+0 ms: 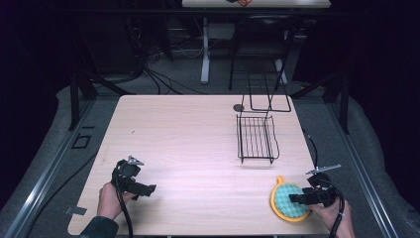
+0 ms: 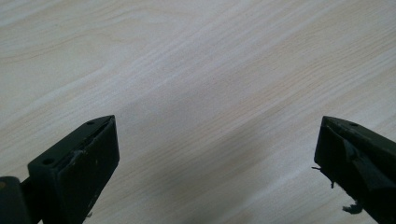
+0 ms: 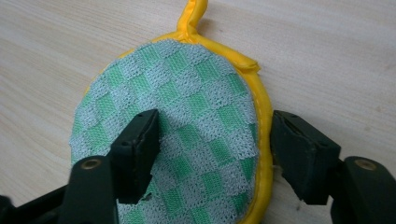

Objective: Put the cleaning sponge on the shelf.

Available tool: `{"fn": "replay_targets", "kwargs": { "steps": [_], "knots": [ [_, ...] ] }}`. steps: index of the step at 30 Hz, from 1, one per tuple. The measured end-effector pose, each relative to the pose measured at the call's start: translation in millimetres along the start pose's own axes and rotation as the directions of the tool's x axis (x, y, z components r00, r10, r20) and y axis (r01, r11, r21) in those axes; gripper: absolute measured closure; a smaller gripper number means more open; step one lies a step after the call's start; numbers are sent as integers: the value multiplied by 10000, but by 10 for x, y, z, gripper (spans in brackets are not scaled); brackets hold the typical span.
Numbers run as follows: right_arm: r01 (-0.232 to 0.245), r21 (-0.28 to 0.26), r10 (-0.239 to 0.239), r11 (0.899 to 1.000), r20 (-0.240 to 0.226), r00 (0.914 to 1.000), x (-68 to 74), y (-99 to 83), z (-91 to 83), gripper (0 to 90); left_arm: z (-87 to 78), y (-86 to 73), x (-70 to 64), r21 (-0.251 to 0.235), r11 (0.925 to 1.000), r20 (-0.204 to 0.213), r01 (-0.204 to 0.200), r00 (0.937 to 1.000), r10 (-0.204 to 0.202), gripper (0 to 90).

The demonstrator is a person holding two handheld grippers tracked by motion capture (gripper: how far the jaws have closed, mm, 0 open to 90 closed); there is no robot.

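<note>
Step in hand, as judged: the approach to a grasp on the round scrubbing pad with green-and-white checked mesh face and yellow rim (image 3: 187, 140). The pad lies flat at the near right corner of the pale wood-grain laminate table (image 1: 188, 144), its yellow loop pointing away from the person.

The right gripper (image 3: 215, 149) is over the pad with its jaws parted — one black jaw rests on or just above the mesh face, the other stands just outside the yellow rim on the far side. Nothing is clamped yet. In the high view the same gripper (image 1: 303, 199) reaches onto the pad from the person's right hand (image 1: 333, 214).

Next move, as judged: the jaws must close across the rim edge, so that one pad bites the mesh and the other gets under or against the yellow border. The pad lies flat, so it may need tipping or a low angle to be caught; a slip off the soft edge is the likely fault.

The left gripper (image 2: 215, 154) idles at the near left, jaws released wide over bare wood, holding nothing.

Surface: clean and unmarked. A black wire rack (image 1: 256, 138) lies right of centre, well apart from the pad — a black wire frame (image 1: 269, 94) stands behind it, a small dark disc (image 1: 239, 107) beside that.

Room: dim, with grey floor, trailing cables and table legs beyond.
</note>
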State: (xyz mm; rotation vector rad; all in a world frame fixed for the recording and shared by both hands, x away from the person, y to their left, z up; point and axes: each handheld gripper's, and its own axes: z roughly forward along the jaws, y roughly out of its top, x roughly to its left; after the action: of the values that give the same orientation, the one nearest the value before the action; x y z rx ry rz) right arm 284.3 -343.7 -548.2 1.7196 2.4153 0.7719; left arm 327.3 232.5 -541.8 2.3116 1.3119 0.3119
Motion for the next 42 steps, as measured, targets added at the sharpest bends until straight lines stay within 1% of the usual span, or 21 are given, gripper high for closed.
{"fn": "replay_targets", "kwargs": {
  "steps": [1, 2, 5, 6, 7, 8, 11, 14, 19, 21, 22, 23, 25, 28, 29, 34, 37, 42],
  "knots": [
    [0, 0, 0, 10000, 0, 10000, 0, 0, 0, 349, 0, 0, 0, 0, 10000, 0, 0, 10000, 0, 1],
    [-186, 34, 186, 9998, -81, 9998, -6, -6, 6, 384, 0, 0, 0, 5, 10000, 1, -5, 10000, 5, 1],
    [-384, 38, 385, 9993, -199, 9991, -8, -16, 11, 438, 4, 1, -1, 8, 10000, -4, -39, 10000, 39, 2],
    [-384, 38, 385, 9993, -199, 9991, -8, -16, 11, 438, 4, 1, -1, 8, 10000, -4, -39, 10000, 39, 1],
    [-507, 27, 507, 9987, -263, 9984, -9, -23, 15, 485, 5, 3, -2, 4, 10000, -7, -53, 10000, 53, 1],
    [-529, 29, 529, 9986, -269, 9982, -6, -24, 14, 501, 7, 3, -3, -2, 10000, -8, -32, 10000, 32, 2],
    [-450, 97, 452, 9989, -243, 9987, 16, -21, 5, 550, 12, 3, -1, 12, 10000, -10, -52, 10000, 52, 2],
    [-461, -6, 460, 9989, -131, 9989, 40, -26, 1, 604, 12, 3, 0, 3, 10000, -9, -51, 10000, 51, 2],
    [-418, -81, 417, 9991, -110, 9991, 56, -31, -11, 663, 11, 0, 2, 42, 10000, -15, -19, 10000, 19, 2],
    [-277, -162, 278, 9995, 13, 9996, 78, -37, -26, 689, 11, 0, 3, 48, 10000, -17, -20, 10000, 20, 2],
    [-277, -162, 278, 9995, 13, 9996, 78, -37, -26, 689, 11, 0, 3, 48, 10000, -17, -20, 10000, 20, 2],
    [-173, -324, 177, 9993, 107, 9998, 99, -41, -38, 704, 12, -1, 3, 51, 10000, -26, -13, 10000, 13, 2],
    [-198, -348, 204, 9992, 155, 9997, 109, -42, -44, 710, 11, -1, 4, 54, 10000, -24, -18, 10000, 18, 2],
    [3, -469, 10, 9989, 269, 9996, 153, -33, -69, 724, 12, -2, 6, 48, 10000, -19, 5, 10000, -5, 2],
    [63, -594, -49, 9982, 232, 9997, 160, -31, -73, 727, 13, -2, 7, 50, 10000, -14, 4, 10000, -4, 2],
    [184, -825, -169, 9964, 182, 9997, 198, -14, -116, 729, 9, -2, 10, 38, 10000, -10, -19, 10000, 19, 2],
    [200, -1124, -195, 9935, 61, 9998, 222, -4, -185, 729, 10, -2, 11, 29, 10000, -10, -21, 10000, 21, 2],
    [271, -1291, -270, 9913, 21, 9996, 244, 8, -241, 725, 9, -2, 10, 22, 10000, -5, -16, 10000, 16, 2]
  ]
}}
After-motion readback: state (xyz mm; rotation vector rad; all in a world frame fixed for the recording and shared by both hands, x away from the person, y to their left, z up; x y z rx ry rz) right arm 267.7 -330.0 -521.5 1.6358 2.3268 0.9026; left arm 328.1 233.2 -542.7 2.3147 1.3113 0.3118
